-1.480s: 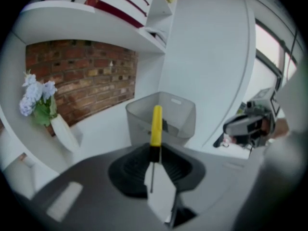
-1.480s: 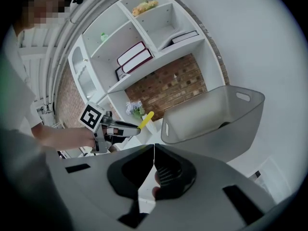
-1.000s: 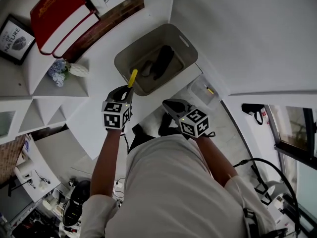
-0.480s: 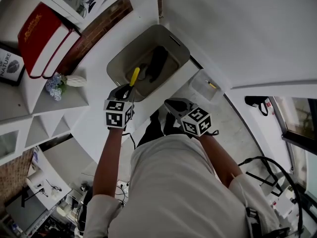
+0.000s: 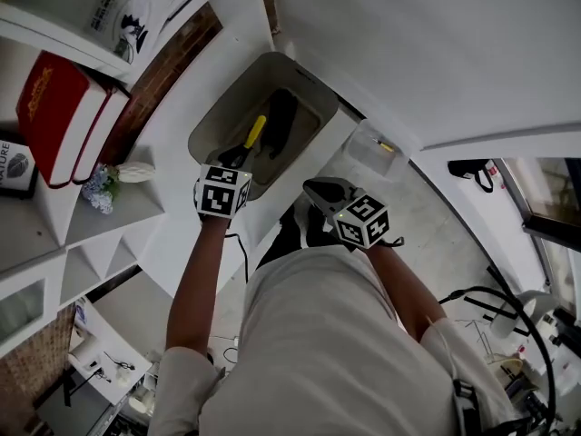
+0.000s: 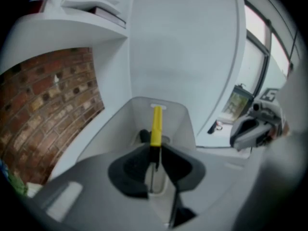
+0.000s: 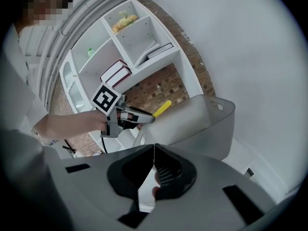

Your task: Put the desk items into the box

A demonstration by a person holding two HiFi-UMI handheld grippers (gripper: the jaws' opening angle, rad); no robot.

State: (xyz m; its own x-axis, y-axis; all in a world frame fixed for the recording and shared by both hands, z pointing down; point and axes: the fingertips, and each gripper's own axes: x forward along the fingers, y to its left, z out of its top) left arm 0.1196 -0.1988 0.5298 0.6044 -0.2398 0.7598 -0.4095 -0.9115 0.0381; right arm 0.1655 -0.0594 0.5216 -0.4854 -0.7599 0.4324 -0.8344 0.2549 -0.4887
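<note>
A grey plastic box (image 5: pixel 304 75) stands on the white desk, with a dark item (image 5: pixel 280 121) lying inside. My left gripper (image 5: pixel 238 157) hangs over the box's near side. It is shut on the thin dark shaft of a yellow-handled tool (image 5: pixel 257 133), whose yellow end points out over the box's inside. In the left gripper view the tool (image 6: pixel 156 126) runs straight ahead above the box (image 6: pixel 120 124). My right gripper (image 5: pixel 318 189) is to the right, short of the box, its jaws together with nothing between them. From the right gripper view (image 7: pixel 154 150) the left gripper (image 7: pixel 144 118) and box (image 7: pixel 202 124) show ahead.
White shelves at the left carry red books (image 5: pixel 54 116) and a small flower bunch (image 5: pixel 100 189) before a brick back wall (image 5: pixel 172 71). A small clear container (image 5: pixel 377 148) sits right of the box. A black object (image 5: pixel 472 173) lies further right.
My left gripper has carried the yellow-handled tool forward from the box's near rim to over its inside. The right gripper has shifted only slightly.
</note>
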